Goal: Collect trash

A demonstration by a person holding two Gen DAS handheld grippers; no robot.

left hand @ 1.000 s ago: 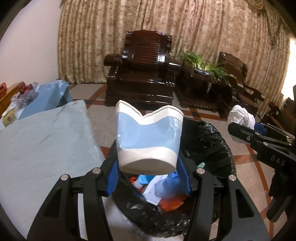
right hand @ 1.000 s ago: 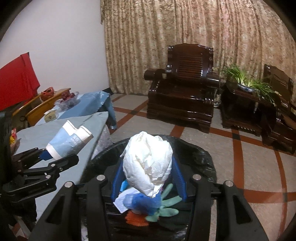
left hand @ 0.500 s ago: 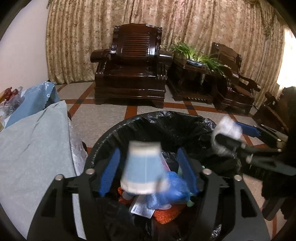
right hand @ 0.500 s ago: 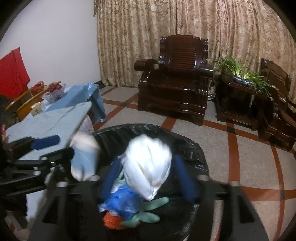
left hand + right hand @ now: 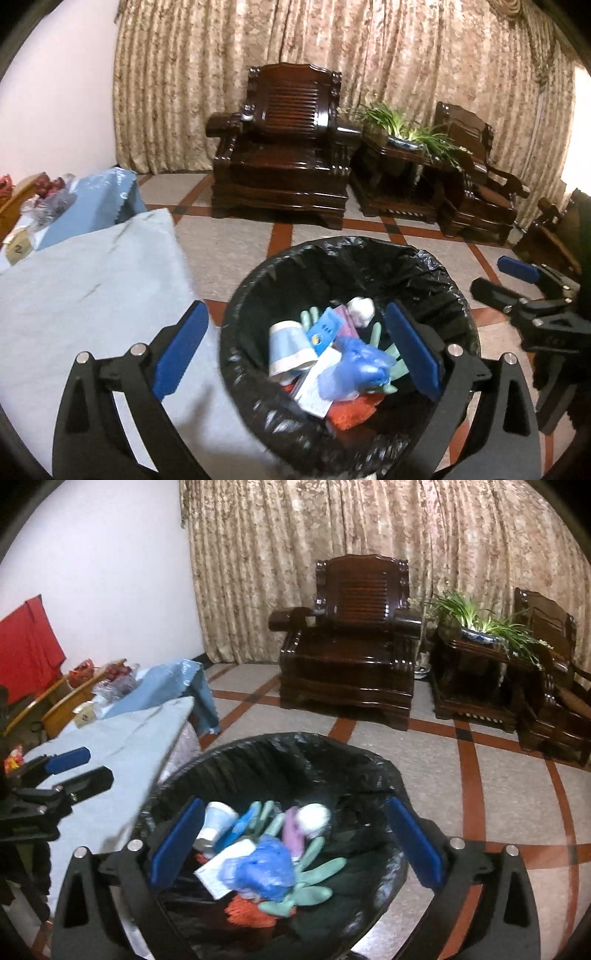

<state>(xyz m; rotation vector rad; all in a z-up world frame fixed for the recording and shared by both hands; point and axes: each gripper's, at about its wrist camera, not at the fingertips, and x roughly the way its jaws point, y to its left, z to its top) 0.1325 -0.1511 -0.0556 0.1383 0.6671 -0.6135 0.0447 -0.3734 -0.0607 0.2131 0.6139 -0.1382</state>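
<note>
Nearby, table [image 5: 85, 280] beside bin [image 5: 436, 284]; armchair [image 5: 284, 147], curtain [image 5: 332, 528] behind on tiled floor [image 5: 480, 775]. Left gripper [image 5: 295, 347], right gripper [image 5: 295, 843] spread wide, empty; cup [image 5: 290, 349], tissue [image 5: 314, 818] inside.

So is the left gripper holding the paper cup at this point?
No, the left gripper is open and the paper cup lies in the trash bin.

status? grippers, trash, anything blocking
Left gripper open, empty. Right gripper open, empty. Paper cup and white wad in the bin. Nothing blocking.
</note>
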